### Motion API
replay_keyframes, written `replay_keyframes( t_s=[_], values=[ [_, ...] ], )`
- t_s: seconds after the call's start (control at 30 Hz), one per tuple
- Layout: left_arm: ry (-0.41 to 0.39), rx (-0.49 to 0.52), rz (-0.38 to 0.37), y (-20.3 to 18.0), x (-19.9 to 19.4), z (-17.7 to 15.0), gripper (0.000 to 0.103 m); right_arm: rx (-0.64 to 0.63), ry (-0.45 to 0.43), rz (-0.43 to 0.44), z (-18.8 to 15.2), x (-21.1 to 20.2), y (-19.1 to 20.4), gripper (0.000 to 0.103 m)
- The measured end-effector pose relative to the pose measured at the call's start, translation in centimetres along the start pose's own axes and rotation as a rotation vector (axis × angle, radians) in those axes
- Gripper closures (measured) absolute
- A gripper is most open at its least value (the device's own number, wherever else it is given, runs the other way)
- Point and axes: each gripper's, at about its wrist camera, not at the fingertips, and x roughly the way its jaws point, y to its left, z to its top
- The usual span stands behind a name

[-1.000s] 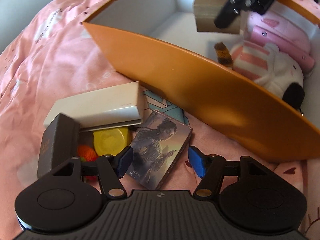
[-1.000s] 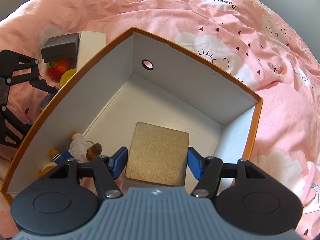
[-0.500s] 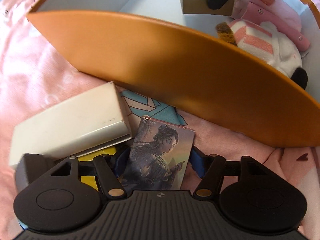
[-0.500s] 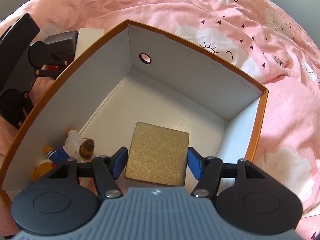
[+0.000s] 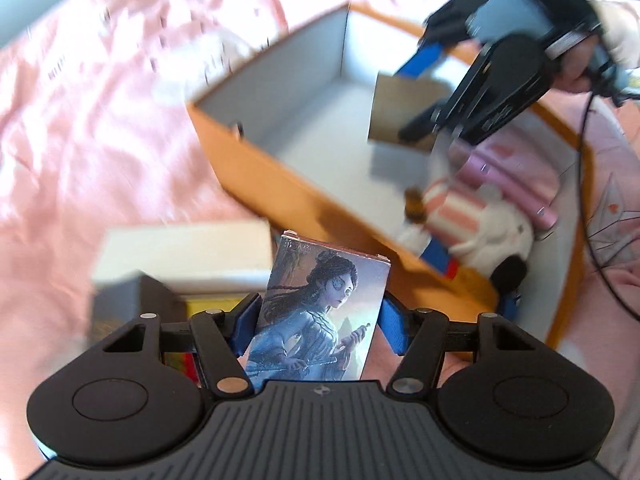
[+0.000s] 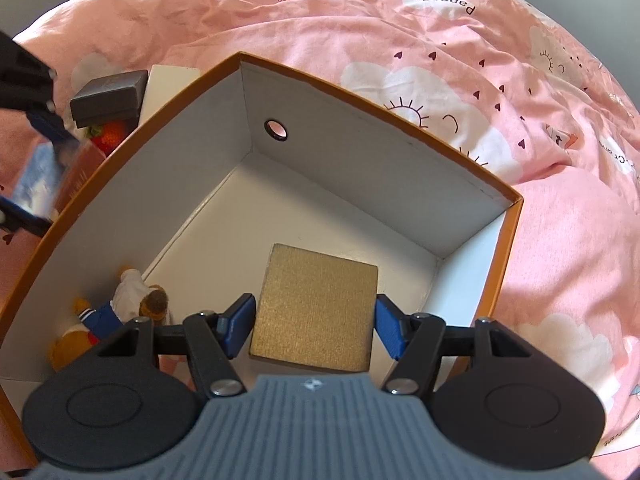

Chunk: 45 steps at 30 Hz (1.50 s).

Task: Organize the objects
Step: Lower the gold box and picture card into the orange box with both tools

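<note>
My left gripper (image 5: 320,324) holds a small box printed with a painted woman (image 5: 324,280) between its blue pads; its jaws are closing on it, and the box is off the pink bedding. My right gripper (image 6: 314,326) is shut on a gold textured box (image 6: 316,304), which hangs inside the orange storage box (image 6: 360,100) with white walls, above its floor. In the left wrist view that gold box (image 5: 404,108) and the right gripper show over the orange box (image 5: 280,184). At the left edge of the right wrist view, the left gripper (image 6: 36,172) appears blurred.
A plush toy in pink stripes (image 5: 480,216) and a small doll (image 6: 132,300) lie in the orange box's near corner. Outside it on the bedding lie a white box (image 5: 188,252), a dark box (image 6: 108,96), a toy strawberry (image 6: 110,134) and a yellow item (image 5: 212,304).
My left gripper dropped onto the picture box, took hold of it and lifted it off the bedding. The right gripper kept the gold box nearly still inside the orange box.
</note>
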Motion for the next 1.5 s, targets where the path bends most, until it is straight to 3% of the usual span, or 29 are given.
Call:
replay_keyframes(
  t_s=[0.13, 0.27, 0.57, 0.63, 0.73, 0.87, 1.37, 1.5],
  values=[
    [-0.077, 0.062, 0.032, -0.8, -3.8, 1.8, 0.031, -0.027, -0.028, -0.006, -0.1, -1.0, 0.2, 0.037],
    [-0.131, 0.064, 0.017, -1.5, -5.0, 5.3, 0.031, -0.058, -0.055, -0.024, -0.2, -2.2, 0.2, 0.037],
    [-0.051, -0.171, 0.007, -2.7, 0.8, 11.7, 0.031, -0.099, -0.077, -0.087, -1.4, -3.2, -0.6, 0.038],
    [-0.016, -0.229, 0.036, -2.4, 2.1, 11.4, 0.031, -0.129, -0.075, -0.109, -1.8, -3.2, -0.6, 0.038],
    [0.061, -0.363, 0.017, -1.4, 4.3, 10.8, 0.031, -0.171, -0.086, -0.109, -2.2, -3.2, -0.7, 0.038],
    [0.127, -0.454, 0.043, -1.2, 6.0, 10.0, 0.031, -0.219, -0.094, -0.099, -2.5, -2.8, -0.6, 0.038],
    [0.200, -0.586, 0.088, 0.7, 10.7, 10.1, 0.035, -0.314, -0.049, -0.051, -3.1, 0.3, 0.3, 0.038],
    [0.219, -0.558, 0.076, 0.6, 11.1, 10.0, 0.035, -0.330, -0.036, -0.045, -3.0, 0.6, 0.4, 0.038]
  ],
)
